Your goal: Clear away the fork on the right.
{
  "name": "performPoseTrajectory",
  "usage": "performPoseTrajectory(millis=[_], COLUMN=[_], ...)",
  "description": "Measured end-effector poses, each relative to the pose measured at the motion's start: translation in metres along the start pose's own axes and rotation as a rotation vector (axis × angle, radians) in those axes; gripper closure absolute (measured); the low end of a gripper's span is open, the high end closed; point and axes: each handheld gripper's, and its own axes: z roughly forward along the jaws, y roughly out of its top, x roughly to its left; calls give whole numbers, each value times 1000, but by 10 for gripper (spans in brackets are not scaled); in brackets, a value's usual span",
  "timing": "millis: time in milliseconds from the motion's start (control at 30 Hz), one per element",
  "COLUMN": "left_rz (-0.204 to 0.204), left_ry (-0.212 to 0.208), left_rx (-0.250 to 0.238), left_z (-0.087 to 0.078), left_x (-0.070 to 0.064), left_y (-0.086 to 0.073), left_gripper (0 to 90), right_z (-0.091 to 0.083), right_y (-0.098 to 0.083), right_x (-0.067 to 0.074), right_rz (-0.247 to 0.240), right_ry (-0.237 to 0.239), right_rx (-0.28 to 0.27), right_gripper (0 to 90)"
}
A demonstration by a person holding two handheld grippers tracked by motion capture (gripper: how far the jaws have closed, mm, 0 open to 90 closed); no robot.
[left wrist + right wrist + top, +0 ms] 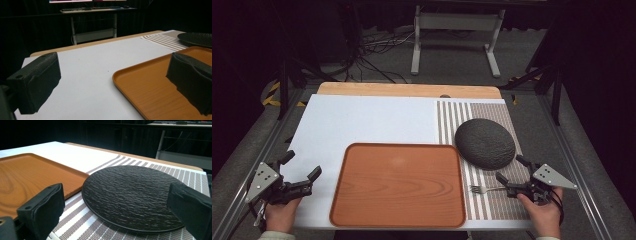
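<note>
- Presently the right claw (508, 168) rests near the surface's front right corner, jaws spread wide and holding nothing; its own view shows both pads (41, 207) apart with the plate between them farther off.
- Fork (486, 189) lies flat on the striped mat (492, 205), just beside the right claw's near jaw; tines point toward the tray, handle toward the claw. Long axis runs roughly parallel to the front edge. Whether the jaw tip touches the handle end: cannot tell.
- Dark slate plate (485, 143) sits on the same mat, behind the fork, toward the right edge, its rim close to the tray's right rim.
- Wooden tray (352, 200) is empty, centred along the front edge.
- Left claw (301, 170) sits by the front left corner, also wide open and empty, pointing at the tray's left rim (125, 82).
- Judgement: the right hand (543, 212) is far nearer the fork; the fork lies off its line toward the person, so the claw likely needs to turn and drop over the handle, closing across the long axis.
- Surface: white sheet (362, 125) over a wood top. Room beyond is dark, with cables and a desk frame (457, 30) on the floor.
</note>
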Motion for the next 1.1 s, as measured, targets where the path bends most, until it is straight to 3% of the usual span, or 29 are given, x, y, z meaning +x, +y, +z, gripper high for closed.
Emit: performPoseTrajectory(millis=[200,833,1100], left_rz=[-1,-12,-13], left_ry=[-26,-36,-41], left_rx=[-1,4,11], left_z=[4,4,5], left_x=[-4,-3,-3], left_y=[0,0,0], left_gripper=[2,2,3], right_z=[-3,0,17], right_y=[1,-1,17], right_x=[2,1,1], right_rz=[-2,14,31], right_ry=[1,22,86], right_rx=[-3,4,10], right_gripper=[29,28,21])
